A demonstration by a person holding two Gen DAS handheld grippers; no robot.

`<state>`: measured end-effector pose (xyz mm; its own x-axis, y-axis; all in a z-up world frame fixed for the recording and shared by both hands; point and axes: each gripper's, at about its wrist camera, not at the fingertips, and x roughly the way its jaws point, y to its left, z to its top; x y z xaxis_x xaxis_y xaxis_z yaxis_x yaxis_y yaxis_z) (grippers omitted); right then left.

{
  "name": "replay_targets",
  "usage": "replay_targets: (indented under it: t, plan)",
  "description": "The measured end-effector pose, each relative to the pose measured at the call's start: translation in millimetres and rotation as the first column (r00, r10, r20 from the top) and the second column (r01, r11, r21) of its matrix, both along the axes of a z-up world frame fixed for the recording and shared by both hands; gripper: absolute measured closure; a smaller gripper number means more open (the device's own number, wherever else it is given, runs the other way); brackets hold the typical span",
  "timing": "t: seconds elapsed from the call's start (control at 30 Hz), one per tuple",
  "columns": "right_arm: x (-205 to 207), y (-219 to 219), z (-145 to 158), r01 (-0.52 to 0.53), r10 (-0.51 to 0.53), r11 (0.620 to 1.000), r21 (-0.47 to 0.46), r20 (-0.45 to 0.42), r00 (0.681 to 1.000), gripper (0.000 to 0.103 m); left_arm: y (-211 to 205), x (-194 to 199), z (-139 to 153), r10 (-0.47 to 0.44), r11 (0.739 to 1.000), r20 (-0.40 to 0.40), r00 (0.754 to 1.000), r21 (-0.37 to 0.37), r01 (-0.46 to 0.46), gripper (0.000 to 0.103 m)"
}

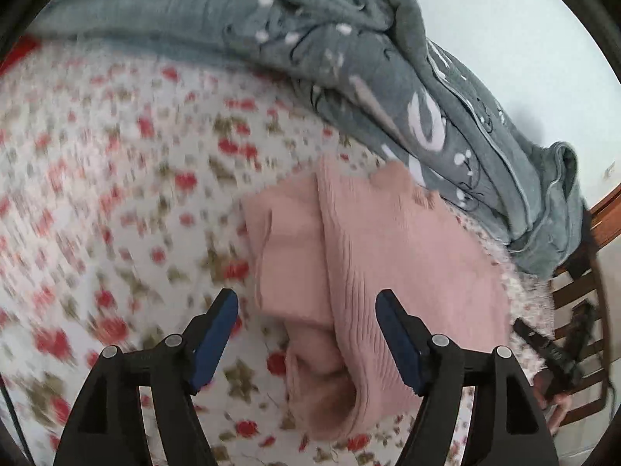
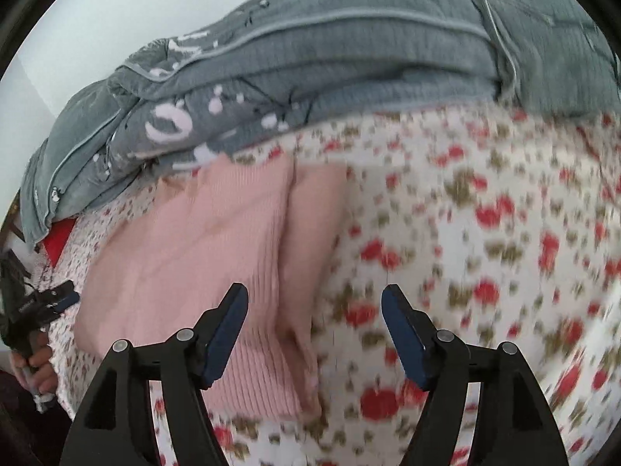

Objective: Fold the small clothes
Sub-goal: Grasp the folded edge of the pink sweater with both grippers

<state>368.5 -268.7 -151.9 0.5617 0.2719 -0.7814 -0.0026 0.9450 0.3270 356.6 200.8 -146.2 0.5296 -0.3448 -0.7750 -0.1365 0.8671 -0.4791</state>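
1. While the pink ribbed garment (image 1: 372,256) lay in a folded bundle on the floral bedsheet (image 1: 116,194), with one flap doubled over along a lengthwise crease, a fold looked to have been laid down and let go.
2. Its far end sat just short of the grey quilt (image 1: 349,50) heaped along the bed's far edge; in the right wrist view the garment (image 2: 202,256) reached close to the sheet's left edge.
3. And the left gripper (image 1: 306,330) hung over the garment's near end, jaws spread wide, nothing pinched between the blue pads (image 1: 211,345).
4. Same story on the other side: the right gripper (image 2: 314,330) stood parted and empty, poised over the garment's right-hand border where pink gave way to the floral bedsheet (image 2: 485,233).
5. Each wrist camera caught the other tool at the frame's rim, a hand (image 2: 35,365) wrapped round its handle.
6. My read: one fold done, hands between grips. The next move called for picking a fresh pair of corners, likely at one short end, clamping both layers cleanly and carrying them across without dragging the bundle or snagging the sheet beneath.
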Motion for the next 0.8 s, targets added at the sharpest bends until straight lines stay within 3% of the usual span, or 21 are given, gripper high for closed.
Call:
replay_targets:
  t: [0.03,0.1,0.2,0.7,0.73,0.77,0.8]
  plan:
    - [-4,-1,-4,0.001,-0.001,1.0,0.018,-0.007,1.0,0.033,2,-2,-7,-0.006,0.998,0.004,1.0,-0.07,0.006,0.031]
    - [-8,-5,-11,0.012,-0.011,0.997,0.072,-0.017,1.0,0.033,0,-1,-14,-0.008,0.99,0.009,1.0,-0.139,0.009,0.031]
    - [-6,-9,-17,0.027,-0.024,0.991,0.127,-0.025,0.999,0.033,-4,5,-23,-0.002,0.993,-0.011,1.0,-0.119,0.001,0.03]
    - [69,22,-36,-0.001,0.003,0.998,0.056,-0.031,1.0,0.028,-17,56,-40,0.022,0.991,-0.032,0.999,-0.128,-0.026,0.025]
    - [73,24,-38,-0.007,0.009,0.998,0.063,-0.024,1.0,0.028,-17,57,-39,0.033,0.991,-0.039,0.999,-0.125,-0.038,0.033]
    - [75,24,-38,-0.011,0.013,0.997,0.073,-0.022,1.0,0.028,-16,59,-38,0.057,0.991,-0.058,0.997,-0.116,-0.063,0.048]
    - [76,24,-39,-0.013,0.015,0.997,0.08,-0.021,1.0,0.036,-15,60,-38,0.079,0.99,-0.076,0.994,-0.109,-0.087,0.054]
